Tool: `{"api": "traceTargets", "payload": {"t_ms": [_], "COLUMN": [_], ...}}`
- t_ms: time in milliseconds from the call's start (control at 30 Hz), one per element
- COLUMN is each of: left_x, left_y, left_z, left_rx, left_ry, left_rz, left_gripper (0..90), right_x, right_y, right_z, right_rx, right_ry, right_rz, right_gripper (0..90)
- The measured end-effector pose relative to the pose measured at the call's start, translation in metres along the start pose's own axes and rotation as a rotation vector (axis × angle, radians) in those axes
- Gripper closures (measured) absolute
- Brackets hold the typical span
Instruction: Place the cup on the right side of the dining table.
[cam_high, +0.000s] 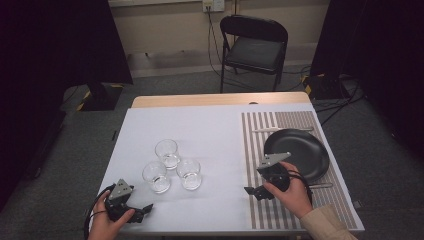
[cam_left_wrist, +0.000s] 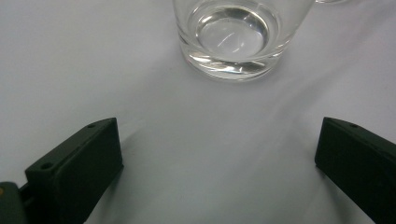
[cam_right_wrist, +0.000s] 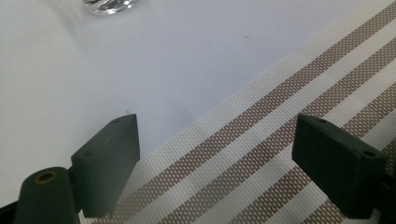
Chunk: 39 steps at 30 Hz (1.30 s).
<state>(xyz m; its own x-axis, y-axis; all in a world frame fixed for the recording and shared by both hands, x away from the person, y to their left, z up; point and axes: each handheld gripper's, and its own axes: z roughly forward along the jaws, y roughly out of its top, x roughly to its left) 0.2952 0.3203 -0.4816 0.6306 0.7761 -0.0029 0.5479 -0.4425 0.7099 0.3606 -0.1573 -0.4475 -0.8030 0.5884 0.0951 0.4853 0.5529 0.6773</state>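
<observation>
Three clear glasses are standing together on the white table cover (cam_high: 200, 130), in a small triangle: the far glass (cam_high: 167, 153), the near left glass (cam_high: 156, 176) and the near right glass (cam_high: 189, 173); they are just beside one another, and whether they are touching cannot be told. The left gripper (cam_high: 146, 210) is being held low at the near left part of the table by the left hand (cam_high: 106, 224), with nothing between its jaws; in the left gripper view its jaws are being kept wide apart, and the near left glass (cam_left_wrist: 232, 37) is being seen straight ahead of them, upright and near but not touched. The right gripper (cam_high: 250, 191) is being held by the right hand (cam_high: 291, 194) over the near left edge of the striped placemat (cam_high: 295, 210); its jaws are also standing wide apart and are holding nothing; in the right gripper view the edge of the placemat (cam_right_wrist: 280, 140) is lying under them. A black plate (cam_high: 305, 150) is resting on the placemat, just behind the right hand; the glasses are well apart from it, on the left.
</observation>
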Motion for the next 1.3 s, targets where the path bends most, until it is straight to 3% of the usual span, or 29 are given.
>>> {"api": "traceTargets", "payload": {"t_ms": [1300], "left_x": [0.000], "left_y": [0.000], "left_z": [0.000], "left_rx": [-0.002], "left_ry": [0.000], "left_rz": [-0.002], "left_gripper": [0.0], "right_x": [0.003], "right_y": [0.030], "right_z": [0.005], "right_rx": [0.037], "right_ry": [0.038], "right_rz": [-0.025], "right_gripper": [15.6]}}
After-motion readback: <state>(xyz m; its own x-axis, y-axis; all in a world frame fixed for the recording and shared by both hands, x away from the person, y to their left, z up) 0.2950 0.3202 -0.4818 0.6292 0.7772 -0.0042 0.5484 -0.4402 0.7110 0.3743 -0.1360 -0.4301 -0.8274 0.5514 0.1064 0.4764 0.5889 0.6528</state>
